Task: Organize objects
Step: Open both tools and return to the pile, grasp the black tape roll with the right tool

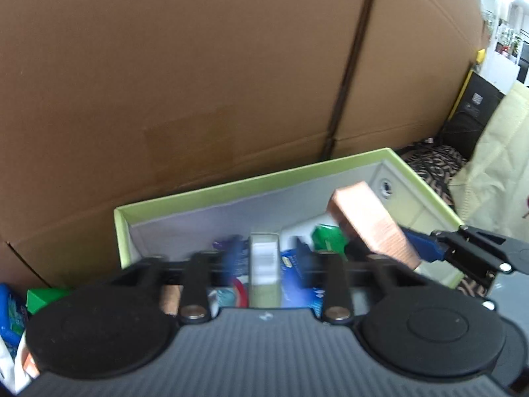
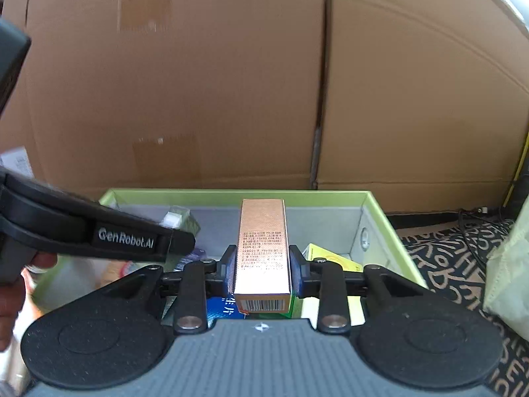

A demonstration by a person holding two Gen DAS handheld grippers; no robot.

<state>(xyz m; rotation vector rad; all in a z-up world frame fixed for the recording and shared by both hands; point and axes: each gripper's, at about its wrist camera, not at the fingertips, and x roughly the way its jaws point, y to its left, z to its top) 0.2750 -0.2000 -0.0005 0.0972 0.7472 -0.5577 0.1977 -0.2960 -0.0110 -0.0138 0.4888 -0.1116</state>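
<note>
Cardboard panels (image 2: 185, 92) are standing as a wall behind a green-rimmed tray (image 2: 238, 194), which is sitting partly on a patterned cloth (image 2: 453, 264). Packets are lying jumbled in the tray: a blue one (image 1: 299, 273), a green one (image 1: 327, 236), a yellow one (image 2: 330, 258), and a pale upright carton (image 1: 263, 261).

My right gripper (image 2: 263, 273) is pinching a copper box (image 2: 263, 248) by its long sides, holding it over the tray, its barcode end facing me.

My left gripper (image 1: 264, 263) is hanging over the tray's left half, tilted downward, fingers spread and gripping nothing; the pale carton is showing between them. My hand (image 2: 13, 297) is wrapping its handle.
</note>
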